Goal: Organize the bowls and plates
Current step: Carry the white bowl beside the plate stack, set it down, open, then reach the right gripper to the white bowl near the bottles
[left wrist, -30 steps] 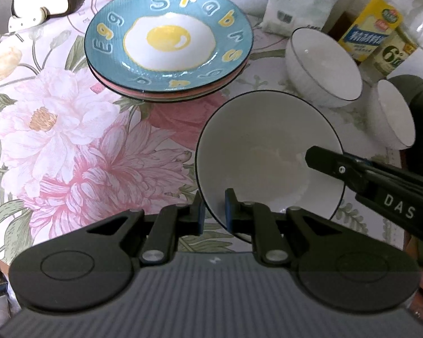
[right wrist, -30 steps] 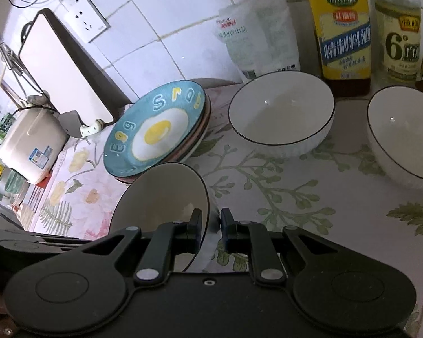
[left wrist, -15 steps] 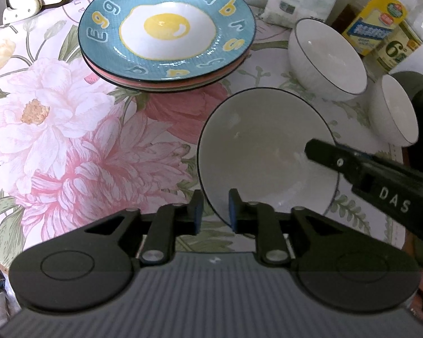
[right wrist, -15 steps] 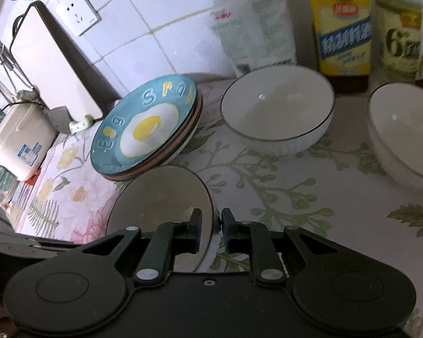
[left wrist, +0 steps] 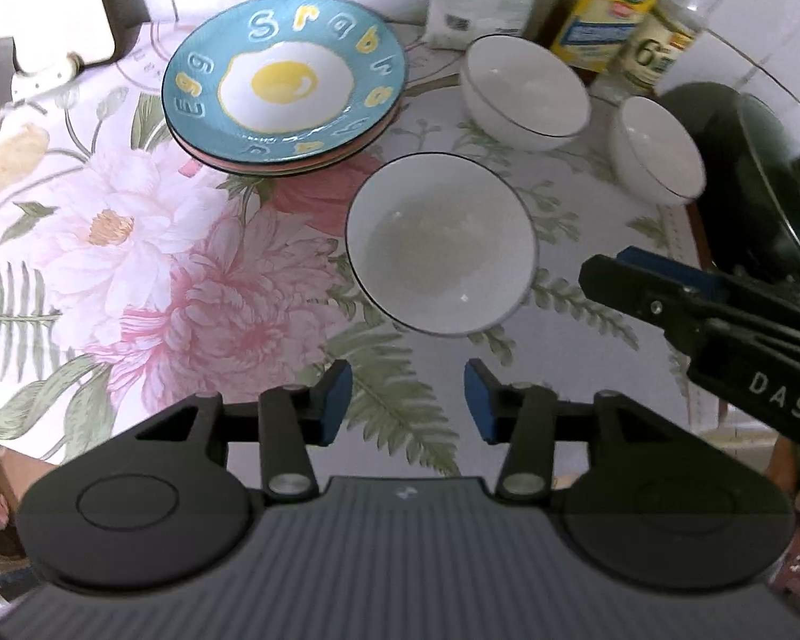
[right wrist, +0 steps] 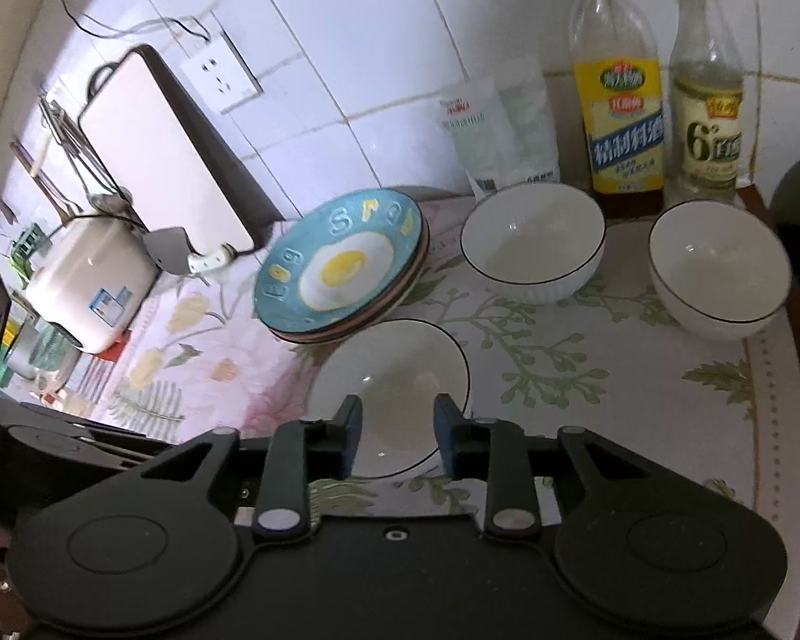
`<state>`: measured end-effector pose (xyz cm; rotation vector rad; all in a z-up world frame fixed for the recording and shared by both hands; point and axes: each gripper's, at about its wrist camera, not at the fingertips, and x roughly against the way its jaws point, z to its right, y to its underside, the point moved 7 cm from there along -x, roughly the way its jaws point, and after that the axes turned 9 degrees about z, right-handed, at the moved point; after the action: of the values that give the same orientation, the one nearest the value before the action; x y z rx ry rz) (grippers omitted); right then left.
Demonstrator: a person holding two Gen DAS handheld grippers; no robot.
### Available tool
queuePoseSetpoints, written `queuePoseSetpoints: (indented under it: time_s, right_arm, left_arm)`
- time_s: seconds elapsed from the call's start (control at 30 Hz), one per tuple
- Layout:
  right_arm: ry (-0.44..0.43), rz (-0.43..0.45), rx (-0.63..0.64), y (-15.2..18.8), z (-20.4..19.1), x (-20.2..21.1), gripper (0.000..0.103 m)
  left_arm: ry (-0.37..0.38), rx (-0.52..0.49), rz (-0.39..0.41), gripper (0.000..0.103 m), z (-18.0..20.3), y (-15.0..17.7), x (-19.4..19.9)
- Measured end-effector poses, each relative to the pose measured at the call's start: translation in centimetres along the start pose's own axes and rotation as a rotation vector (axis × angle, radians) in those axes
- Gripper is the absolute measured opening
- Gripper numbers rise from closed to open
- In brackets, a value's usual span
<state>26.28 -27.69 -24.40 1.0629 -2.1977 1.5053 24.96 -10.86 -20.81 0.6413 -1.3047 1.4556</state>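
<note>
Left wrist view shows the left gripper (left wrist: 408, 400) with its jaws spread wide and nothing between them, where a second ago they were pinched on the near rim of the white bowl (left wrist: 441, 242). That bowl now sits on its own on the floral worktop (left wrist: 133, 266), just in front of the stack of plates (left wrist: 285, 82) with the egg plate on top, so I'd say it's been set down and let go. Same story from the right wrist view: the right gripper (right wrist: 394, 434) had its jaws nearly closed by the bowl's edge earlier, and now they're parted, hovering over the near side of the bowl (right wrist: 389, 373) without gripping it. Both cameras also sit higher and further back than before, the bowl looks smaller. The other two white bowls, the middle one (right wrist: 533, 240) and the one at the right (right wrist: 717, 266), stand apart near the bottles (right wrist: 621, 106), not nested yet. My guess is plates are sorted, and stacking the three bowls is what's left.
</note>
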Motion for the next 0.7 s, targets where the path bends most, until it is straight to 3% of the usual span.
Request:
queuePoseSetpoints:
  time_s: [0.07,0.37,0.57,0.7]
  right_arm:
    - [0.009,0.019,0.002,-0.1,-0.5,1.5,0.045]
    - [0.057,0.088,-0.006,-0.4,-0.8,7.1,0.046]
    - [0.035,0.101,-0.058,-0.5,-0.6,9.9,0.048]
    - [0.026,0.11,-0.054,-0.5,-0.8,11.3,0.057]
  left_arm:
    - [0.003,-0.025,0.005,0.051,0.6,0.2,1.3]
    - [0.031,-0.124,0.019,0.062,2.5,1.3,5.4]
    - [0.043,-0.17,0.003,0.066,4.1,2.0,6.2]
    - [0.054,-0.198,-0.009,0.068,5.4,2.3,6.5]
